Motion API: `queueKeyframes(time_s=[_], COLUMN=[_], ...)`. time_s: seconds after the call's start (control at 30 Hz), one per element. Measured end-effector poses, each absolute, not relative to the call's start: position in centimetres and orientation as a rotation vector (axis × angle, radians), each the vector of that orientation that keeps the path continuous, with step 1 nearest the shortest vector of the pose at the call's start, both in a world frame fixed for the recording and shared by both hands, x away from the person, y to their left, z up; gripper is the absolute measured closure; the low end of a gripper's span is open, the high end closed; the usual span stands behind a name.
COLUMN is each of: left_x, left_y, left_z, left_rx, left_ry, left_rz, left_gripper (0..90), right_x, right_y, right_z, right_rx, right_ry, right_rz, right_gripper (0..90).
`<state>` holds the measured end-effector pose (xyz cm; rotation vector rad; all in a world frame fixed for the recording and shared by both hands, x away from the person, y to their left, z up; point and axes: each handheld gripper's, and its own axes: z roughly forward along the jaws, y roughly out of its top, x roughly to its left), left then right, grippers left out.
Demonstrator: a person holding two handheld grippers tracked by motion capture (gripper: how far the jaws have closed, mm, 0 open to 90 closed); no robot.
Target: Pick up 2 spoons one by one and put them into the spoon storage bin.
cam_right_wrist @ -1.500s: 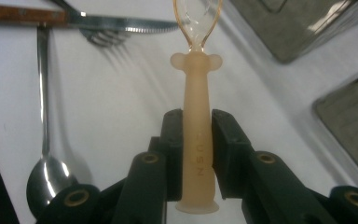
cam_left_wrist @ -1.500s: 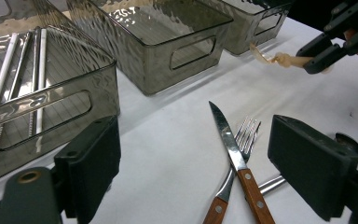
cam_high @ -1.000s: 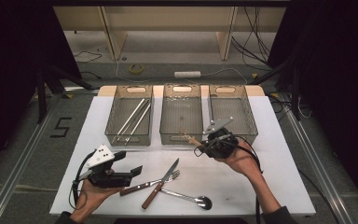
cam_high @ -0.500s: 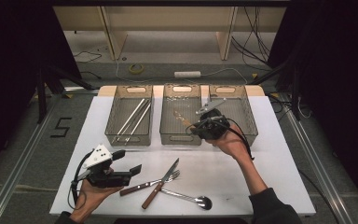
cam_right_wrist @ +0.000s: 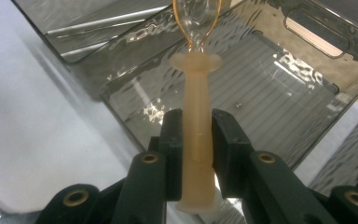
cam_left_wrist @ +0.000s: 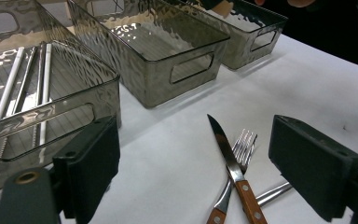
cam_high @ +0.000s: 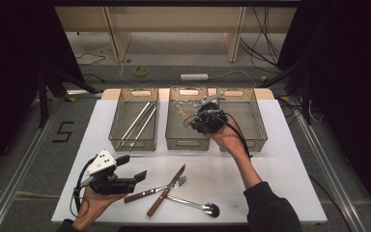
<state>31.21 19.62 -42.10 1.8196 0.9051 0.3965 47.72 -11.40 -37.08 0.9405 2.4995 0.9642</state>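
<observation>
Right gripper (cam_right_wrist: pixel 195 135), lower centre of the right gripper view: jaws clamped narrow on the pale cream handle of a whisk (cam_right_wrist: pixel 196 140), pads pressing both sides of the handle. Wire loops of the whisk at the top centre of that frame, above a flared collar. Handle upright in frame, over the ribbed floor of the middle bin (cam_right_wrist: pixel 279 88).

High view: right gripper (cam_high: pixel 199 116) at centre frame, held above the middle bin (cam_high: pixel 174 133), whisk wires (cam_high: pixel 183 107) pointing to upper left of the gripper. Right bin (cam_high: pixel 253 116) just beside, at centre right. Left bin (cam_high: pixel 121 126) at centre left, containing long silver straws (cam_high: pixel 137 124).

Left gripper (cam_high: pixel 125 170), lower left of the high view: jaws wide apart, nothing between them, resting in an upturned palm above the white table (cam_high: pixel 280 164).

Left gripper view: knife (cam_left_wrist: pixel 233 172) lying across a fork (cam_left_wrist: pixel 242 147) at lower centre, between the two black jaws but farther off, untouched. Spoon (cam_high: pixel 198 205) at lower centre of the high view, just beside the knife handle.
</observation>
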Motion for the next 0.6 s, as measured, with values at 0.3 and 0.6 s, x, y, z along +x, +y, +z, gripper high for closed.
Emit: queueKeyframes(time_s=[0.3, 0.6], left_x=[31.1, 31.1], left_y=[19.7, 19.7], left_z=[-42.0, -42.0], left_rx=[1.816, 1.817], left_ry=[0.901, 0.899], left_rz=[0.404, 0.406], left_gripper=[16.0, 16.0], right_x=[49.4, 50.2], right_y=[-10.4, -10.1], right_z=[-38.0, -38.9], right_rx=[1.016, 1.07], right_ry=[2.487, 2.477], right_rz=[0.943, 0.928], right_gripper=[75.8, 75.7])
